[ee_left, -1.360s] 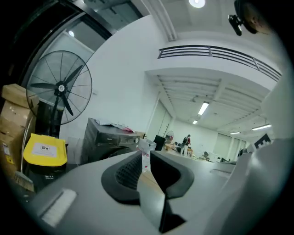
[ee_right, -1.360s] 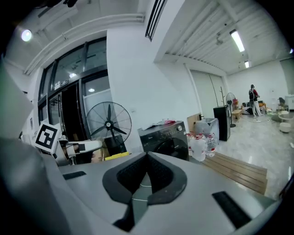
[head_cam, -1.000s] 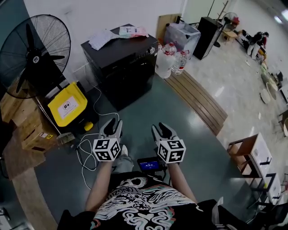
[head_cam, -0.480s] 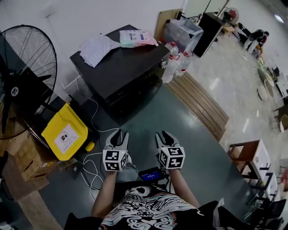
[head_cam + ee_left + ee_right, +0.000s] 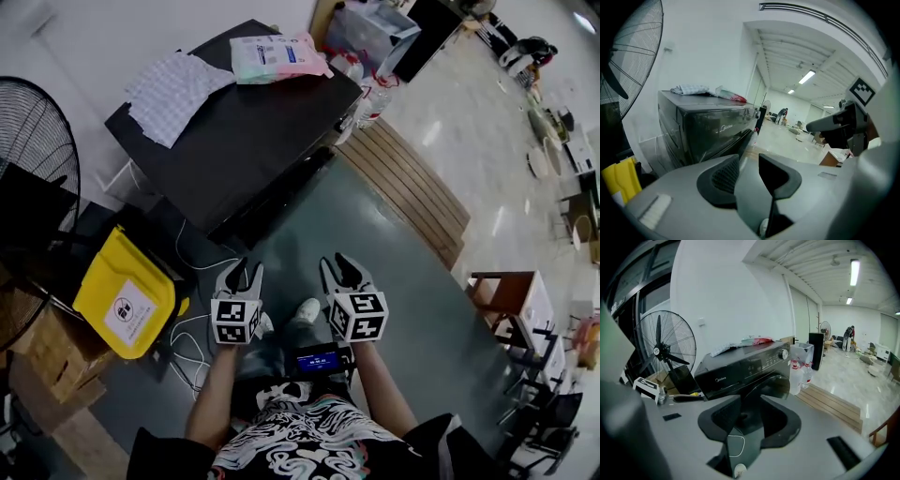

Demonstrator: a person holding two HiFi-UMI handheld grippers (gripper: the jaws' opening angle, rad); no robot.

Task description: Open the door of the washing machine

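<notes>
The black washing machine (image 5: 234,131) stands against the wall ahead, with its round dark door (image 5: 774,386) on the front facing me. Both grippers are held side by side in front of the person's body, short of the machine and pointing at it. The left gripper (image 5: 241,274) is open with nothing between its jaws. The right gripper (image 5: 344,270) is also open and empty. In the left gripper view the machine (image 5: 708,126) fills the left middle beyond the jaws. The right gripper view looks straight at the door.
A checked cloth (image 5: 178,84) and a packet (image 5: 277,54) lie on the machine. A standing fan (image 5: 33,169), a yellow sign (image 5: 127,295), cardboard boxes (image 5: 52,352) and loose cables (image 5: 192,337) are at the left. Wooden boards (image 5: 408,187) and water bottles (image 5: 370,94) are at the right.
The person has walked toward the washing machine, which now looks larger and nearer. Both grippers came forward with the body, still side by side and open.
</notes>
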